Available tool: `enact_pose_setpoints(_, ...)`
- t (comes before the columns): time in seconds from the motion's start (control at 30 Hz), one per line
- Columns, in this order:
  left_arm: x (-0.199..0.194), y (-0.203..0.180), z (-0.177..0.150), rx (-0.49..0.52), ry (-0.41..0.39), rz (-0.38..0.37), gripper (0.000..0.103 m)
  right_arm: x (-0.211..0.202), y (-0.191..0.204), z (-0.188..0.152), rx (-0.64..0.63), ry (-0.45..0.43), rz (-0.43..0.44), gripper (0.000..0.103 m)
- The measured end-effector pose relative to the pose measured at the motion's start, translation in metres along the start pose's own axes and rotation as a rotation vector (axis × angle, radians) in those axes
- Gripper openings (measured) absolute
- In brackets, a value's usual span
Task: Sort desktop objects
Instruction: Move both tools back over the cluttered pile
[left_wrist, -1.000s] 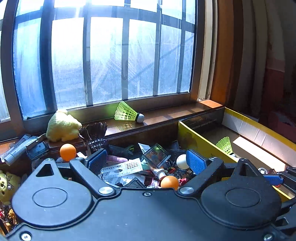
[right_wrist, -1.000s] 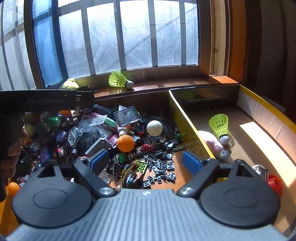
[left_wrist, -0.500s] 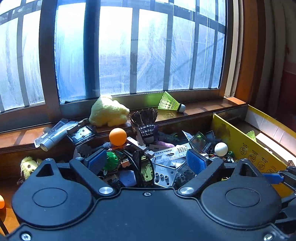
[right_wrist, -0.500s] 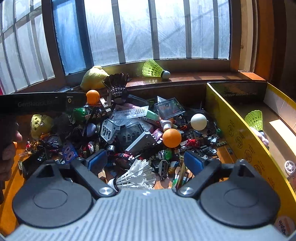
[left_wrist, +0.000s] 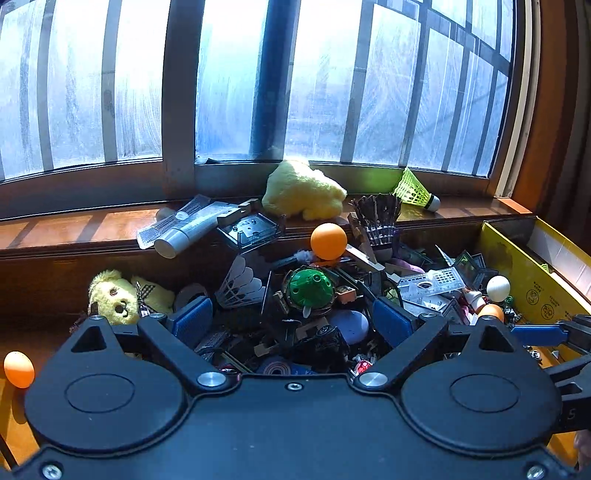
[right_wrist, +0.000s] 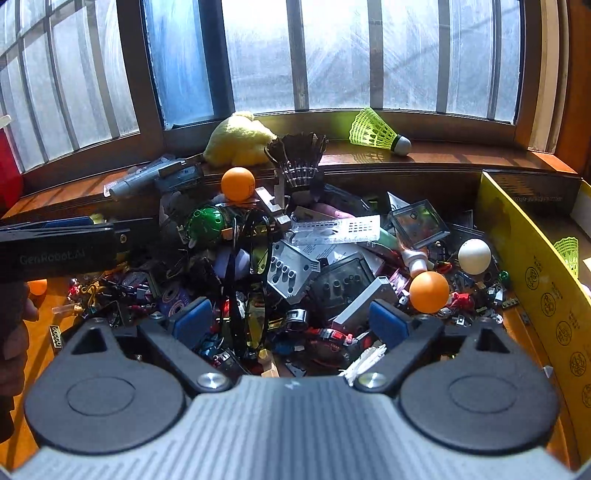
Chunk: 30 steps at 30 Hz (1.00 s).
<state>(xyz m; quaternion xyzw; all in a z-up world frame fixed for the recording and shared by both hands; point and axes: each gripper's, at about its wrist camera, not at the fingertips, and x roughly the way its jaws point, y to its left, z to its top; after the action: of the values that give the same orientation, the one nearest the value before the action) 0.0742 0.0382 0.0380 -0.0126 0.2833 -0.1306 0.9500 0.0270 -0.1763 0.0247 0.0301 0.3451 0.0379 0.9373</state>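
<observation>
Both views have swung left off the yellow box (right_wrist: 532, 266); both tongs (left_wrist: 291, 321) (right_wrist: 288, 321) spread, empty.

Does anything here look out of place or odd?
Yes: a green shuttlecock and a yellow plush toy lie up on the window sill, apart from the jumbled pile below.

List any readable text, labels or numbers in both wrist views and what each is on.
"GenRobotAI", faint grey print: side of the black left gripper body, seen in the right wrist view.
"5": black gripper part at the right edge of the left wrist view.
Round black symbols and small print on the yellow cardboard box wall: too small to read.
Print on the dark box end panel: blurred.
Markings on the clear plastic ruler: unreadable.
</observation>
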Motion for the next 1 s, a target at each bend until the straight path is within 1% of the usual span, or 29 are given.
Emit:
enact_pose_setpoints(0.27,0.013,0.033,-0.004,-0.010,0.013,0.054,0.094,0.032,0.020,0.005,-0.014,0.035,0.040,0.097)
enact_pose_setpoints(0.4,0.021,0.045,-0.007,-0.007,0.019,0.069,0.094,0.044,0.025,0.007,-0.015,0.040,0.033,0.099)
enact_pose_setpoints(0.53,0.030,0.055,-0.011,-0.016,0.029,0.066,0.094,0.050,0.030,0.009,-0.029,0.031,0.023,0.102)
enact_pose_setpoints(0.7,0.045,0.061,-0.014,-0.037,0.051,0.045,0.094,0.056,0.032,0.009,-0.031,0.028,0.020,0.103)
enact_pose_setpoints(0.9,0.052,0.061,-0.018,-0.034,0.056,0.026,0.094,0.062,0.030,0.008,-0.011,0.038,0.016,0.103)
enact_pose_setpoints(1.0,0.055,0.057,-0.014,-0.031,0.051,0.010,0.094,0.064,0.030,0.007,-0.009,0.038,0.016,0.103)
